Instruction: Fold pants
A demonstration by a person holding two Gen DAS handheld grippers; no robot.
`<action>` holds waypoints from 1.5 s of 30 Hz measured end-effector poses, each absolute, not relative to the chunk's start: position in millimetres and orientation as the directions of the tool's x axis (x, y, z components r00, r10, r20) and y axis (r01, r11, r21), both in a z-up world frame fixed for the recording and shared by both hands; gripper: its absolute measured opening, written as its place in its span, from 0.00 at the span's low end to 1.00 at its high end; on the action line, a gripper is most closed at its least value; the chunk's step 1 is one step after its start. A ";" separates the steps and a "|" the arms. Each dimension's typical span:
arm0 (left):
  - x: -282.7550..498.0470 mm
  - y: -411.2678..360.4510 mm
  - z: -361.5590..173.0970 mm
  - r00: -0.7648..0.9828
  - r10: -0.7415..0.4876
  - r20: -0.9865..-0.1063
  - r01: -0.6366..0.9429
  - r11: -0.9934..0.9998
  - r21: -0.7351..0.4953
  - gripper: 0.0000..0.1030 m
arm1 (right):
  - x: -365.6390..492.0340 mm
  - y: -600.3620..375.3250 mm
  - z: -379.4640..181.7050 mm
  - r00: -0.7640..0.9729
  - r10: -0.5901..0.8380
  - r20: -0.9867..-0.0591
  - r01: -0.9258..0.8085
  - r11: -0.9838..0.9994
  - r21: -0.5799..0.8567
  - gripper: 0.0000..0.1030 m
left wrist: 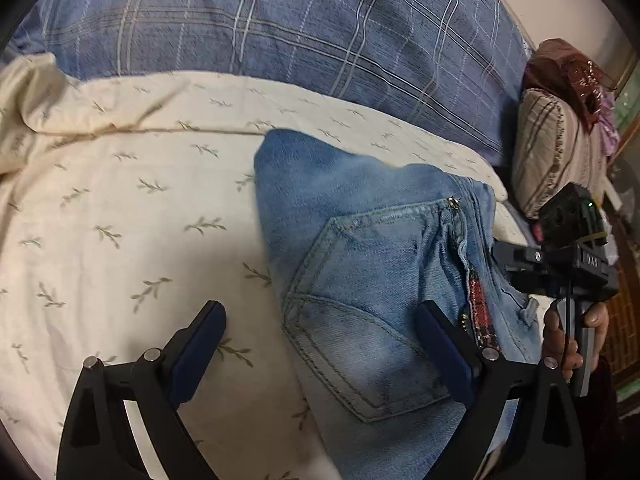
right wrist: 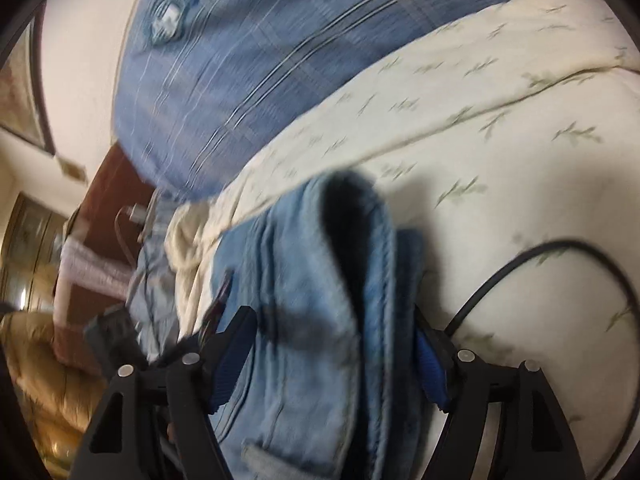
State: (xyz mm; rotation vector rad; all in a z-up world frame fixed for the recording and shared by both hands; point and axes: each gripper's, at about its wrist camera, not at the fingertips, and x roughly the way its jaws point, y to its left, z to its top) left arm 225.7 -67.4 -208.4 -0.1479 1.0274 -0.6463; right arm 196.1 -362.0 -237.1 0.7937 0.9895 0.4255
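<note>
Now the faded blue jeans [left wrist: 360, 280] lie folded on the cream leaf-print bedsheet [left wrist: 120, 220], back pocket up, long axis running away toward the plaid blue duvet [left wrist: 280, 20]. Open sheet spreads left. Left gripper [left wrist: 320, 344] gapes wide, empty; right gripper [right wrist: 332, 344] straddles the denim's folded edge, jaws wide, not pinching.

Both wrist views close, angled down along fingers; share jeans [left wrist: 360, 280] on leaf-print sheet [right wrist: 500, 152].
</note>
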 end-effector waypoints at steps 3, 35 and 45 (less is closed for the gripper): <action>227.5 -65.9 -211.1 0.332 -0.583 -0.741 0.424 0.794 -0.435 0.92 | 189.1 -351.9 -243.3 0.441 0.714 -0.544 0.003 0.604 0.797 0.75; 267.8 -34.8 -179.8 0.590 -0.307 -0.747 0.221 0.951 -0.217 0.58 | 227.4 -266.2 -213.5 0.644 0.540 -0.543 -0.063 0.744 0.665 0.46; 254.5 -46.6 -180.3 0.631 -0.227 -0.742 0.226 0.968 -0.104 0.76 | 220.9 -257.8 -209.8 0.625 0.395 -0.673 -0.006 0.865 0.502 0.67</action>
